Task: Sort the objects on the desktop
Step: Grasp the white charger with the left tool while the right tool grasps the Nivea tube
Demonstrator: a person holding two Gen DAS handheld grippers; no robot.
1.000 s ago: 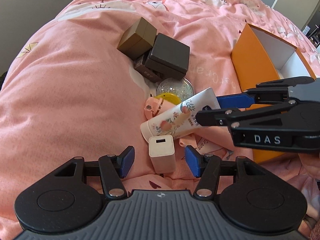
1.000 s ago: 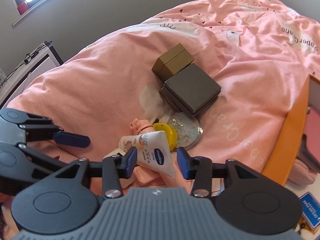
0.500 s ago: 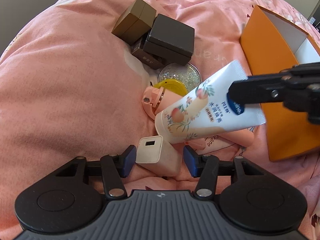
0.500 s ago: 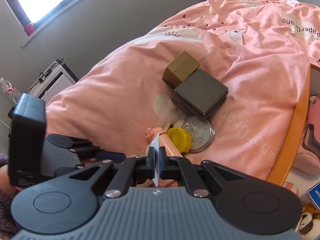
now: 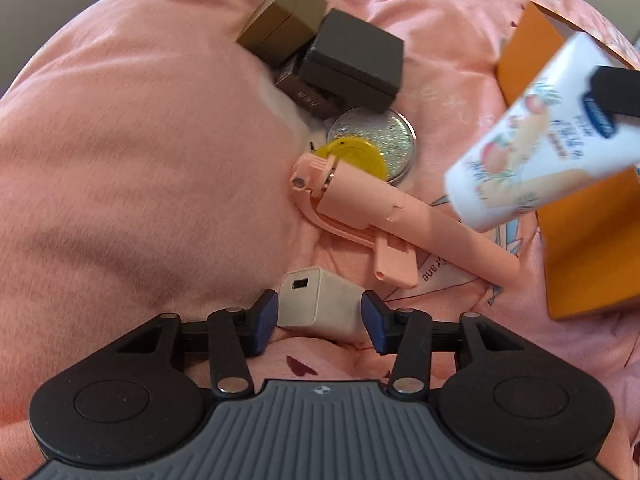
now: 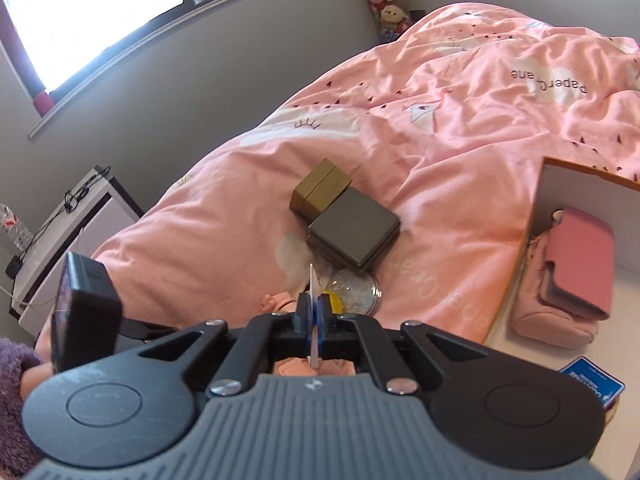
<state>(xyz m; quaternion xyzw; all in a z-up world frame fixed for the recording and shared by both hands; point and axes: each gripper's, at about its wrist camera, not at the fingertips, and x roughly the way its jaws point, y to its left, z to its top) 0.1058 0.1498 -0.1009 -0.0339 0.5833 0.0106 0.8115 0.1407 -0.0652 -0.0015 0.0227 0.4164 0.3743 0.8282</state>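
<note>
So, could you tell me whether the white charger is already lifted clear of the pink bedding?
No, the white charger lies on the pink bedding, between the left gripper's blue pads.

Between the left fingers [image 5: 267, 312] sits a smooth, matt white plastic charger [image 5: 320, 308]. Beyond them lie a soft, wrinkled cotton-like pink quilt [image 5: 140, 168], a matt pink plastic stick [image 5: 392, 216], a glittery glossy disc [image 5: 384, 136] and matt cardboard boxes [image 5: 352, 60].

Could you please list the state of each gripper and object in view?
Left gripper: pads on the charger.
Charger: on the bedding, gripped.
Right gripper: shut on the tube's flat end.
Tube: lifted off the bedding.
Orange box: open, pink pouch inside.
Selfie stick: folded, lying flat.
Black box: closed.
</note>
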